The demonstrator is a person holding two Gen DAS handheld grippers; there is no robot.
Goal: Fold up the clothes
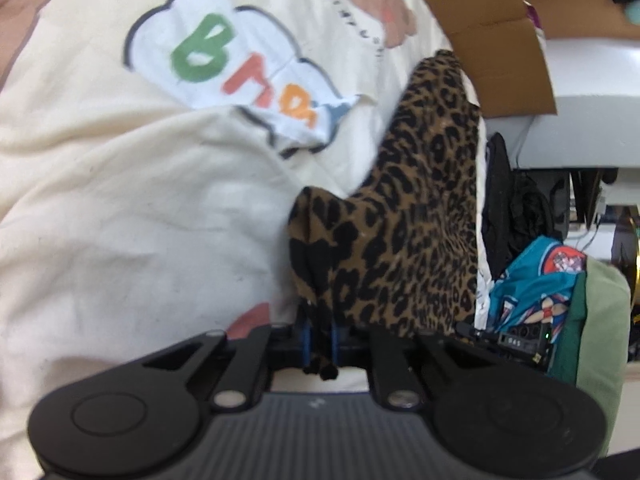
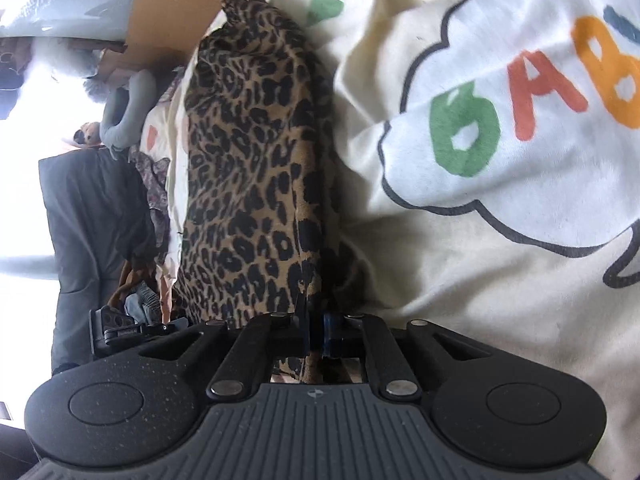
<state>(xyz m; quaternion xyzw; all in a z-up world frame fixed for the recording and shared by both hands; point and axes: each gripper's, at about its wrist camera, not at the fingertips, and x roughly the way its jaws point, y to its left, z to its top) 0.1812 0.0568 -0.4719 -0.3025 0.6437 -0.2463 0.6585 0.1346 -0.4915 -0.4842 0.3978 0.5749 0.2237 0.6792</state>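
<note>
Left wrist: both grippers [image 1: 320, 336] [image 2: 316, 332] pinch leopard cloth [image 1: 404, 220]; cardboard [image 1: 504, 40], teal bag [image 1: 532, 280] beside.

Left gripper [image 1: 320, 332]: matte black housing with a grey ribbed panel at centre. Either side of the panel sits a round black disc cap. Black linkage bars run forward from the panel, pinned by silver rivets. The fingers [image 1: 306, 336] carry blue pads.

Right gripper [image 2: 316, 332]: same build, the black surface finely speckled, a small round mark on its ribbed panel.
</note>
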